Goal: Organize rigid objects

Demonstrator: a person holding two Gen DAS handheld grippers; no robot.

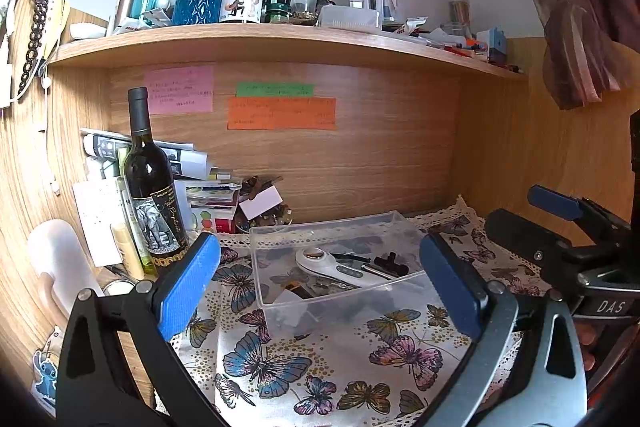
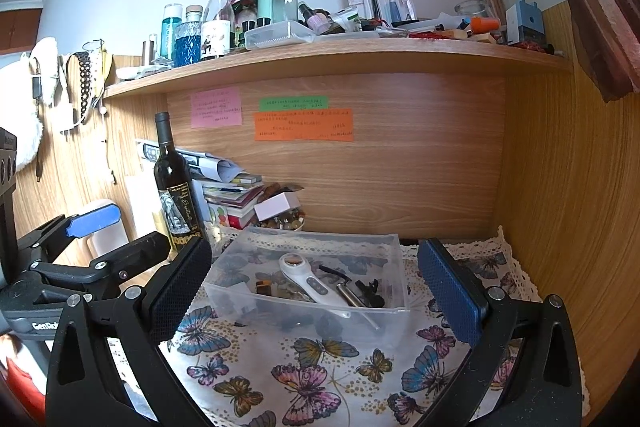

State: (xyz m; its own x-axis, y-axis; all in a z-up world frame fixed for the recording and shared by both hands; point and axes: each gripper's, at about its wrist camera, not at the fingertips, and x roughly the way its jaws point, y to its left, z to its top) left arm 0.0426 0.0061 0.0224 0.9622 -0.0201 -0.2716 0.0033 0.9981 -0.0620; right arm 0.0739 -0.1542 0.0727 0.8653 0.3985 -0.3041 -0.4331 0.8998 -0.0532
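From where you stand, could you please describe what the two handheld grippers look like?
Both the left gripper and the right gripper have black triangular frames with cut-outs, silver rivets and flat blue textured pads. White lettering marks their bodies. No cables or sleeves are visible.

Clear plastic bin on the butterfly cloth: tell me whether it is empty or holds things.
Holds things. Through the clear plastic bin a white handheld device, a metal tool and small dark pieces lie on its floor.
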